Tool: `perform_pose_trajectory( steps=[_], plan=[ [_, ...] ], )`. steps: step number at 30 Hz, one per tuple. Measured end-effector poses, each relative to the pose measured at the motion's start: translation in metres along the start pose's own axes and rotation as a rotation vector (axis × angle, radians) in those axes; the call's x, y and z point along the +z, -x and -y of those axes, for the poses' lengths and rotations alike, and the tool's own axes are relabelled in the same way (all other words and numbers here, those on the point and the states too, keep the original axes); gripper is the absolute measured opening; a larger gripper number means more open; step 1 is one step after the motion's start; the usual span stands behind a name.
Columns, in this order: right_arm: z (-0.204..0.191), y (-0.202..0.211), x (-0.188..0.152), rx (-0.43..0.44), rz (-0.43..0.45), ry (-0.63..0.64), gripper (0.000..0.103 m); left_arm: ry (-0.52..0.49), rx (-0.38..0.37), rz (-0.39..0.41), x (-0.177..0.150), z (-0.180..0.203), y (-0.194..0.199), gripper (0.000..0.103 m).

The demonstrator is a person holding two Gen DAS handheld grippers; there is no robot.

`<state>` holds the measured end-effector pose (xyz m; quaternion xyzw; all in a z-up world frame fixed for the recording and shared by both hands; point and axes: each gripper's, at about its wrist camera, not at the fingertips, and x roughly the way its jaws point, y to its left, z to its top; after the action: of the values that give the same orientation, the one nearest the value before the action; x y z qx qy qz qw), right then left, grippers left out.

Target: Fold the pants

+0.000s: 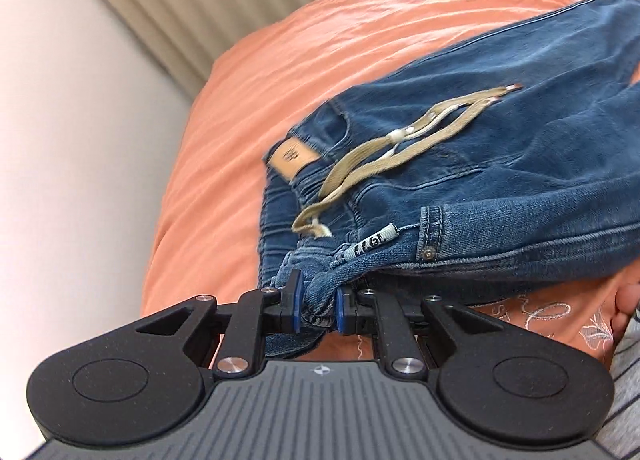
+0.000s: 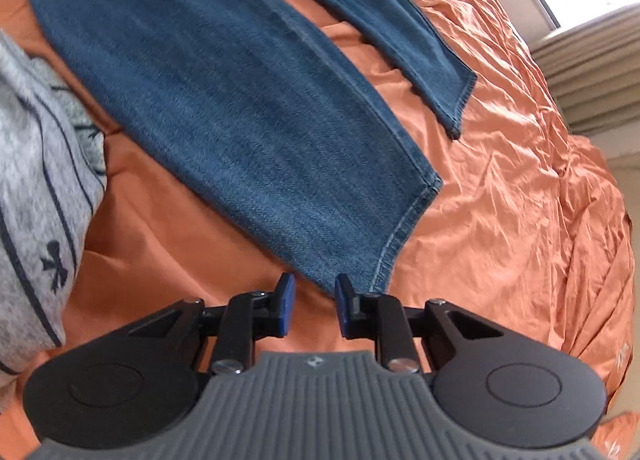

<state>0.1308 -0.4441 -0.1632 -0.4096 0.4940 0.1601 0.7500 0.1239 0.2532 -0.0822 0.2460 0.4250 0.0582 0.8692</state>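
Early stage: pants (image 1: 500, 163) spread on orange bedspread (image 1: 320, 59), unfolded, legs apart upper frame. Left gripper (image 1: 318, 302) pinching waistband corner, bottom center. Right gripper (image 2: 312, 300) parted at hem, nothing held.

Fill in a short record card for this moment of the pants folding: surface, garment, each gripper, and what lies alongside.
surface: orange bedspread, wrinkled
garment: blue jeans, legs spread apart, not yet folded
drawstring: beige drawstring lying loose over the waist
left gripper: shut on bunched waistband denim
right gripper: open, at the nearer leg hem
alongside: grey striped fabric at the left edge
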Motion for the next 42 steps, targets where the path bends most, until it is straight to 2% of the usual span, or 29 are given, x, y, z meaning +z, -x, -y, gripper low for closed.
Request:
perform_pose_trajectory(
  steps=[3,8,9,10,13,19,22,25,29,33,38,42],
  plan=[
    [-0.01,-0.017,-0.005,0.003,0.027,0.063,0.017,0.026,0.024,-0.039,0.005,0.002,0.0,0.017],
    [-0.023,-0.029,-0.012,-0.09,0.11,0.12,0.017,0.082,0.061,-0.079,0.012,0.006,-0.006,0.017],
    [-0.023,-0.029,-0.013,-0.105,0.123,0.115,0.012,0.095,0.067,-0.082,0.012,0.006,-0.005,0.017],
    [-0.023,-0.028,-0.014,-0.118,0.138,0.101,0.0,0.105,0.071,-0.084,0.012,0.005,-0.005,0.017],
    [-0.01,-0.013,-0.014,-0.141,0.198,0.008,0.0,0.129,0.084,-0.077,0.013,0.005,0.0,0.017],
    [0.036,0.039,0.012,-0.276,0.338,-0.162,0.0,0.193,0.1,-0.009,0.029,-0.01,0.022,0.017],
    [0.076,0.056,0.037,-0.3,0.363,-0.243,0.0,0.233,0.102,0.03,0.05,-0.028,0.031,0.016],
    [0.117,0.055,0.07,-0.315,0.349,-0.32,0.0,0.28,0.108,0.063,0.082,-0.045,0.033,0.016],
    [0.17,0.025,0.123,-0.3,0.297,-0.409,0.0,0.3,0.134,0.048,0.128,-0.056,0.007,0.016],
    [0.206,-0.024,0.178,-0.292,0.238,-0.423,0.0,0.292,0.148,0.0,0.169,-0.059,-0.045,0.015],
    [0.224,-0.105,0.234,-0.252,0.153,-0.382,0.0,0.25,0.146,-0.085,0.199,-0.051,-0.122,0.016],
    [0.226,-0.167,0.26,-0.204,0.069,-0.347,0.0,0.198,0.129,-0.173,0.21,-0.038,-0.182,0.016]
  ],
)
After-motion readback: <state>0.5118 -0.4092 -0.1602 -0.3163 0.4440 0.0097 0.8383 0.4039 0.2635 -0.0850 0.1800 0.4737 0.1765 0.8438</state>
